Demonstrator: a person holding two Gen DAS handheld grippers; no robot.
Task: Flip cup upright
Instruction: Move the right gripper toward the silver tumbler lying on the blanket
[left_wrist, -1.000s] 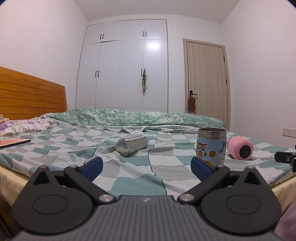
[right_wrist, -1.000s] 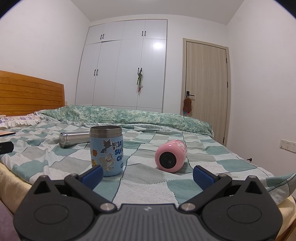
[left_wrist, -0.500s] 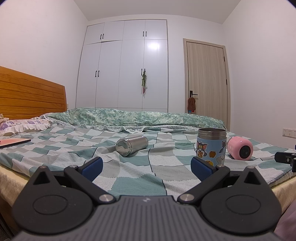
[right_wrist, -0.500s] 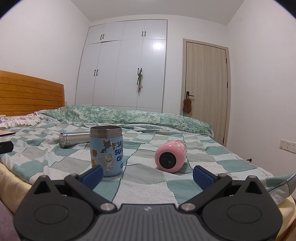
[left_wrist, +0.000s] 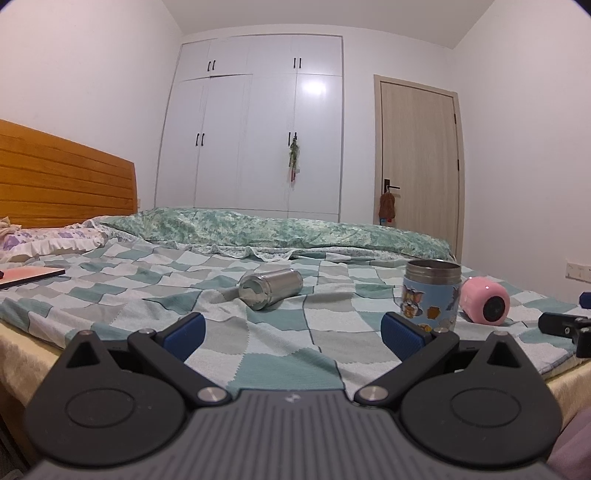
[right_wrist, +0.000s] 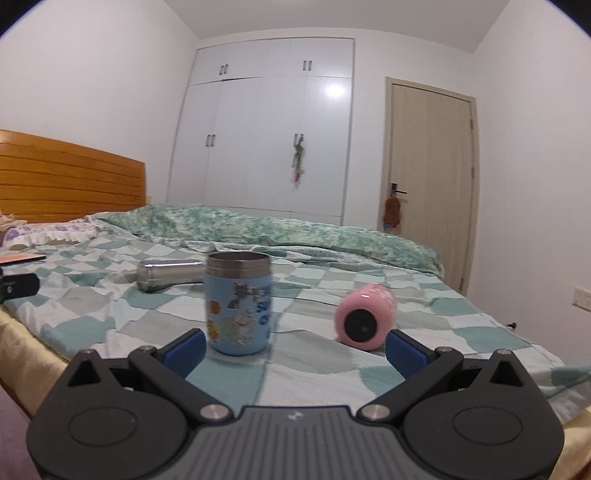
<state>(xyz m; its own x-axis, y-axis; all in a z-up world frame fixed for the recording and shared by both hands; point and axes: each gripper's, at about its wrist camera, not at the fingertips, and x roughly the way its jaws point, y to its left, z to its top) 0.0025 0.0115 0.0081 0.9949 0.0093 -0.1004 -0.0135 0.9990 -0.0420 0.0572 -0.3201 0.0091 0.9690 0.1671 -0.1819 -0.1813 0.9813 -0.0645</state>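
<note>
Bedroom scene, both wrist views. Compared with half a second earlier, the right gripper (right_wrist: 294, 347) has advanced toward the bed (right_wrist: 461, 332): the blue cartoon cup (right_wrist: 239, 302) and the pink cup (right_wrist: 365, 315) loom larger and slightly blurred in its view, whereas the left view is nearly unchanged. This suggests that the approach has begun and that no cup has yet been touched.

Three cups rest on the checked bedspread. The blue cartoon cup stands upright, mouth up. The pink cup lies on its side, just to its right, dark end facing the camera. The steel cup (left_wrist: 270, 288) lies on its side farther back, to the left. The pink cup is probably the target, being nearest the right jaws.

The right gripper is held low and level at the bed's edge, jaws spread wide, empty. The left gripper (left_wrist: 291, 332) is likewise level, jaws spread, empty, holding back from the steel cup.
</note>
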